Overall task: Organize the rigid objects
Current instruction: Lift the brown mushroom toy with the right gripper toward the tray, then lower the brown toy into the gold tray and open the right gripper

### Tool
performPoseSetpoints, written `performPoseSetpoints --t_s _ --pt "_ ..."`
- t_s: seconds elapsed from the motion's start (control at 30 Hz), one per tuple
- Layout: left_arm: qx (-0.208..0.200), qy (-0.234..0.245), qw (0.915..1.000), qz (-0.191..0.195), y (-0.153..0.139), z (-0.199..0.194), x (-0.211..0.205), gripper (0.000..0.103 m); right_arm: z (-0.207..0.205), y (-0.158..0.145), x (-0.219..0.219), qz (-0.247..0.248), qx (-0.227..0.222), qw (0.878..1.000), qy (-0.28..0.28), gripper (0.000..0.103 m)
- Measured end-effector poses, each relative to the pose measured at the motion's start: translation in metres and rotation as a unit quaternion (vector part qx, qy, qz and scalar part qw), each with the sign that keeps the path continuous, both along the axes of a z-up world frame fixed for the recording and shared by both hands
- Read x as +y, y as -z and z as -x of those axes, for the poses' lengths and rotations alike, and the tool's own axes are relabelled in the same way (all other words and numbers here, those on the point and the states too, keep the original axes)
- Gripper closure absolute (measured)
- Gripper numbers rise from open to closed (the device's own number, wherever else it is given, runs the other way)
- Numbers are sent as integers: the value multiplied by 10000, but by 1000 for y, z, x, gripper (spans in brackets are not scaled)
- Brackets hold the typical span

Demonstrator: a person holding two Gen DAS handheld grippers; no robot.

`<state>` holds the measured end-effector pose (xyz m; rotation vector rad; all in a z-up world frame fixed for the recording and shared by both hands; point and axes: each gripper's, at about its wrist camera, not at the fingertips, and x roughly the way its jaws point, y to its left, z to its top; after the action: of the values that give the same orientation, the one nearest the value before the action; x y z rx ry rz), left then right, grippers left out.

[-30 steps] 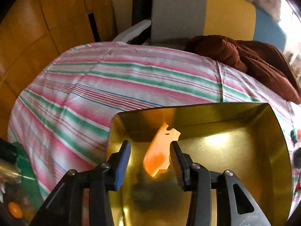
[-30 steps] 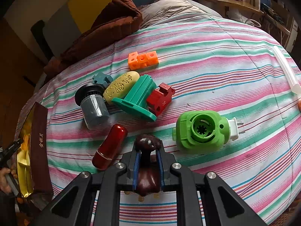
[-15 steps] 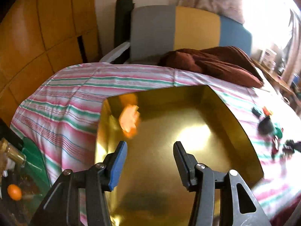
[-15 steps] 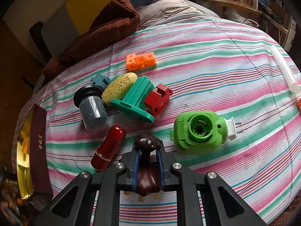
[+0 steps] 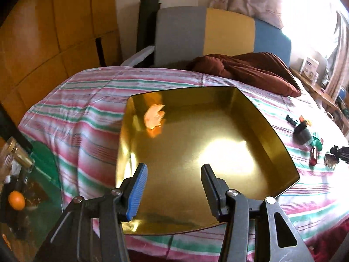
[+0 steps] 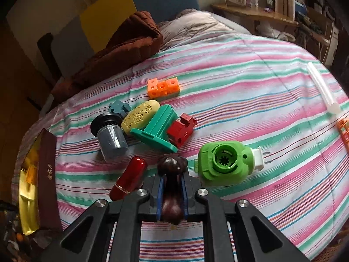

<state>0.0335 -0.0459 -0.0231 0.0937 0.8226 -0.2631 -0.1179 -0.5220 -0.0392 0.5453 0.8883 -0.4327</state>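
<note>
A gold tray lies on the striped bedspread. An orange plastic piece rests in its far left corner. My left gripper hangs open over the tray's near edge with nothing between its fingers. In the right wrist view my right gripper is shut on a glossy dark brown piece, low over the bedspread. Beside it lie a red capsule on the left and a green round part with a white plug on the right.
Beyond the right gripper lie a grey cylinder, a yellow oval, a teal stand, a red block, orange cubes and a white tube. A brown blanket lies near the headboard. The tray sits far left.
The left gripper has let go of the orange piece, which now lies in the tray's far left corner, and has drawn back and up. The right gripper stays shut on the brown piece.
</note>
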Motion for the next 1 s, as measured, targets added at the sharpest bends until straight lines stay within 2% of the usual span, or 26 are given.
performPoseSetpoints --t_s 0.17,0.27,0.4,0.47,0.6,0.73,0.87,0.93,1.0 --pt "-11 -273 9996 21 2 2 28 51 -7 -32 27 164 -338 9989 -270 91" --pt "46 -502 9987 125 6 0 45 51 -26 -59 66 263 -583 9943 -852 91" --pt "59 -742 9970 231 9 -1 64 51 -62 -82 131 140 -853 9804 -1768 91" --pt "44 -844 9961 269 9 -2 73 51 -90 -86 175 -64 -910 9674 -2364 91" --pt "38 -976 9948 299 13 -3 86 51 -137 -75 248 -352 -702 9449 -3177 91" --pt "153 -1059 9935 391 21 -4 96 51 -191 -45 323 -445 -169 9278 -3702 91" --pt "226 -1135 9924 424 28 -4 106 51 -232 -24 366 -550 141 9278 -3687 91" --pt "266 -1196 9915 439 32 -4 111 51 -243 -21 378 -474 176 9331 -3562 91" --pt "307 -1242 9907 459 35 -4 115 51 -257 -15 387 -689 137 9386 -3377 87"
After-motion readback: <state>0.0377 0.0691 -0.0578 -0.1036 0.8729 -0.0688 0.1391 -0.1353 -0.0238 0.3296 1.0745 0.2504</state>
